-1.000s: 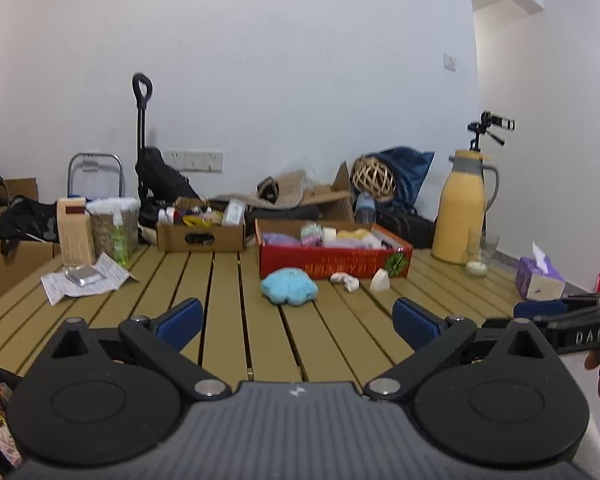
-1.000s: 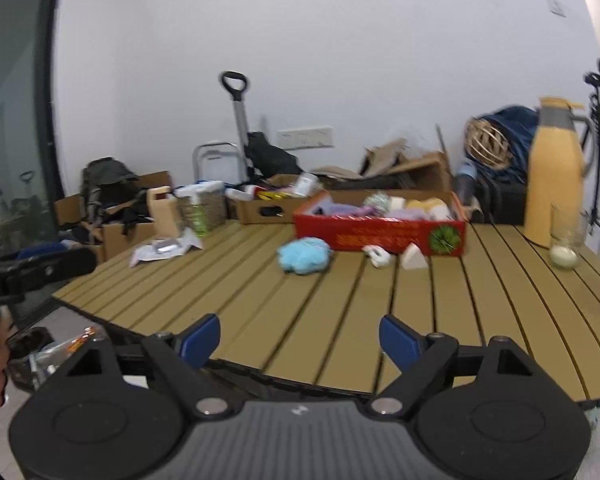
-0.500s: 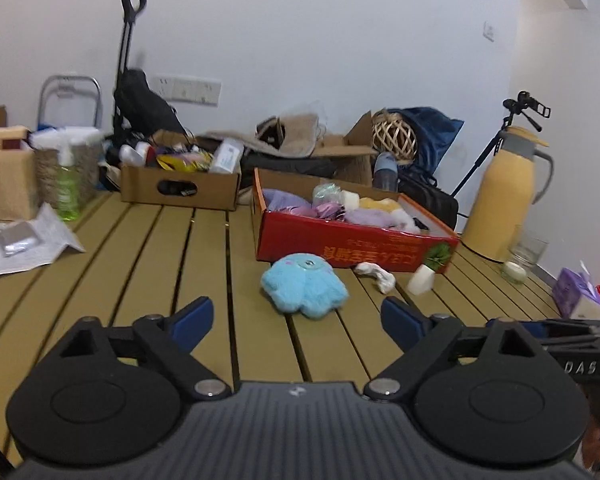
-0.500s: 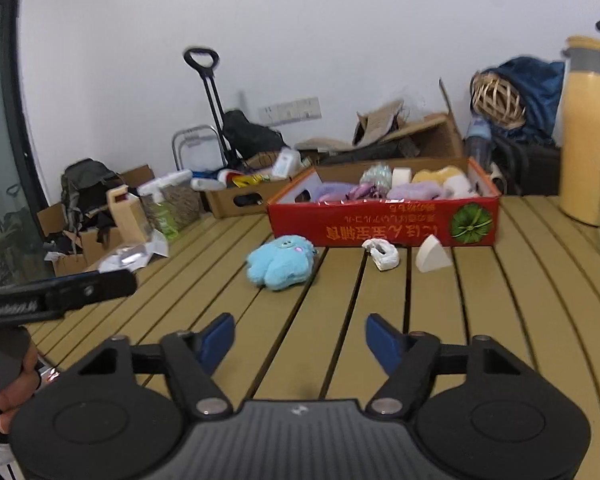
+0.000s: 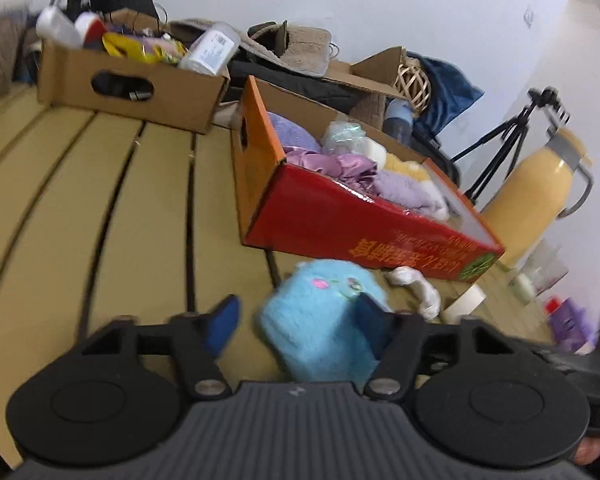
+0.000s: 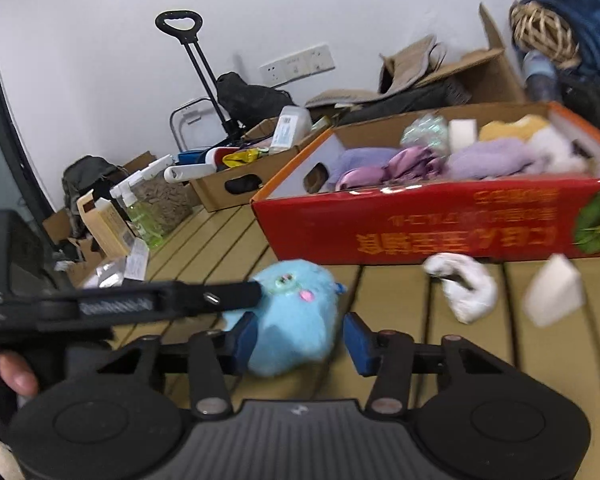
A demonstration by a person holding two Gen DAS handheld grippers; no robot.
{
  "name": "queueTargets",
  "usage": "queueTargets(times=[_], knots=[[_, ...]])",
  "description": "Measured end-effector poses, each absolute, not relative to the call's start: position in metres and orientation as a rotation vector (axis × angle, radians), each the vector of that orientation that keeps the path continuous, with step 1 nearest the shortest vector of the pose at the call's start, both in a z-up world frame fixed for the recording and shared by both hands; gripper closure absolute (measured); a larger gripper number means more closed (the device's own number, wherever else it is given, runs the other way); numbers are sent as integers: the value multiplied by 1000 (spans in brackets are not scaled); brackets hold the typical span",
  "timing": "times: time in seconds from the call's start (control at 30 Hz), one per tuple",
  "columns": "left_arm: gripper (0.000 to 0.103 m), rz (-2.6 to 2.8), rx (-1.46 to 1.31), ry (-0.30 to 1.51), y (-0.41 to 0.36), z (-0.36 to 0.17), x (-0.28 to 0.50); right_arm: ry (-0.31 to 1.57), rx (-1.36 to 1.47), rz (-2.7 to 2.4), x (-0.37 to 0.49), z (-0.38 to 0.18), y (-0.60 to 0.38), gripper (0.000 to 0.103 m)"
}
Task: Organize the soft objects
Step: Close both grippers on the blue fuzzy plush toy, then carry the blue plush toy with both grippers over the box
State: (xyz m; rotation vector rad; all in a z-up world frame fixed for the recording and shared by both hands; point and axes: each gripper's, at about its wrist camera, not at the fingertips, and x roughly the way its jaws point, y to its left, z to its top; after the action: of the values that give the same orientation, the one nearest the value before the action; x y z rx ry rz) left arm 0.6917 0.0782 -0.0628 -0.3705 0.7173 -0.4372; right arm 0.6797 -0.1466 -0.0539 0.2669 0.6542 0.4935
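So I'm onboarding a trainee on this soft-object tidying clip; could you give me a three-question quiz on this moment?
1. True or false: the fluffy light-blue plush toy lies inside the red cardboard box.
2. Which lies nearer the plush toy on the slatted wooden table: (a) the crumpled white cloth piece or (b) the white wedge-shaped sponge?
3. Fill in: the plush toy sits between the fingers of the left gripper and the ___ gripper.

Key: 1 false, it lies on the table in front of the box; 2 (a); 3 right.
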Motion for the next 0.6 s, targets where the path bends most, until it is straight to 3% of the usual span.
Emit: queueTargets(times=[0.03,0.3,0.6], knots=[[60,-462,-395,719,81,-64,693,658,268,496,683,-56,-144,67],[65,-446,-437,714,77,-55,674,668,321,493,682,-58,-149,72],[65,-455,-471,572,56,-5,528,559,281,557,552,-5,-178,73]])
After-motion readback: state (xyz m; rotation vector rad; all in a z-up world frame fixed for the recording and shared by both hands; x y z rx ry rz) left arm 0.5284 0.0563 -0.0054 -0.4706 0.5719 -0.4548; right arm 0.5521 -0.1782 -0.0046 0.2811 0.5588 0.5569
